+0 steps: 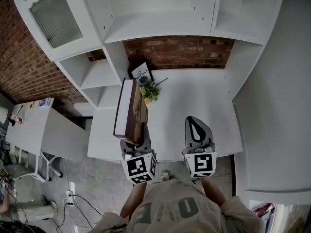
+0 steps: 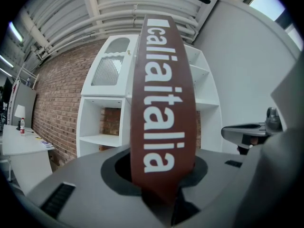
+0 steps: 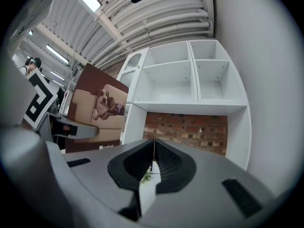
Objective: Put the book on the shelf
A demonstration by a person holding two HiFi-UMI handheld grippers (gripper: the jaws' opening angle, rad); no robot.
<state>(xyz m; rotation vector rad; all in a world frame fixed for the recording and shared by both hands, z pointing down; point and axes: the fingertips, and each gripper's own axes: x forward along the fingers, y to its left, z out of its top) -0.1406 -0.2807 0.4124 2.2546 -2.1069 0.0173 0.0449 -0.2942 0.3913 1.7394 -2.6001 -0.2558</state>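
Here the fingers of the left gripper (image 1: 135, 139) clamp the brown book (image 1: 130, 111) upright over the left of the table (image 1: 199, 93). The fingers of the right gripper (image 1: 194, 123) are pressed together, empty.

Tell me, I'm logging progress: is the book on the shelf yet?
No: the book stands upright, clamped in the left tongs, outside the shelf.

Brick wall (image 1: 180, 52) behind white desk (image 1: 194, 96); grey, perhaps concrete, floor (image 1: 97, 183).
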